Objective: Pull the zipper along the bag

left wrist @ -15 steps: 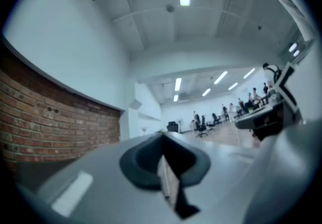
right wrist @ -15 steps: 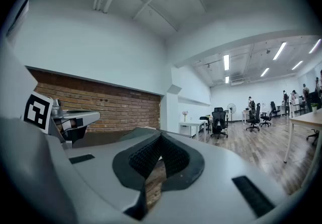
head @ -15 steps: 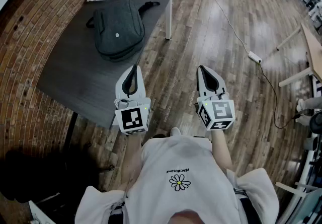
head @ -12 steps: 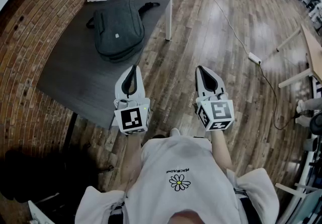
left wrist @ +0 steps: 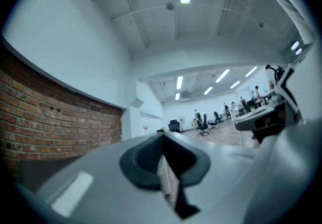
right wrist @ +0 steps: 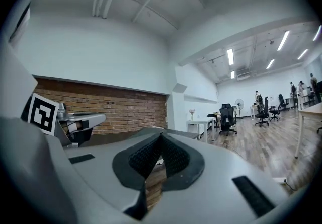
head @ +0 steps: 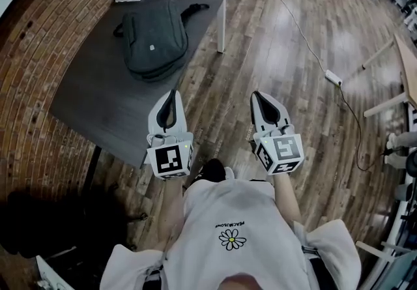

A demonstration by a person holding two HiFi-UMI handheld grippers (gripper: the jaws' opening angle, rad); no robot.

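Pulling not yet begun. Grey backpack [head: 154,38] is laid on dark table [head: 91,96], untouched. Left gripper [head: 172,96] and right gripper [head: 258,98] are held well apart from it, jaws pressed together, nothing pinched.

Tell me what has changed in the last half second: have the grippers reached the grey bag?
Not yet; almost nothing changed. The left gripper and right gripper stay shut and empty, short of the dark grey fabric bag, which lies untouched on the dark table. The view shifted slightly, and a dark shoe now shows.
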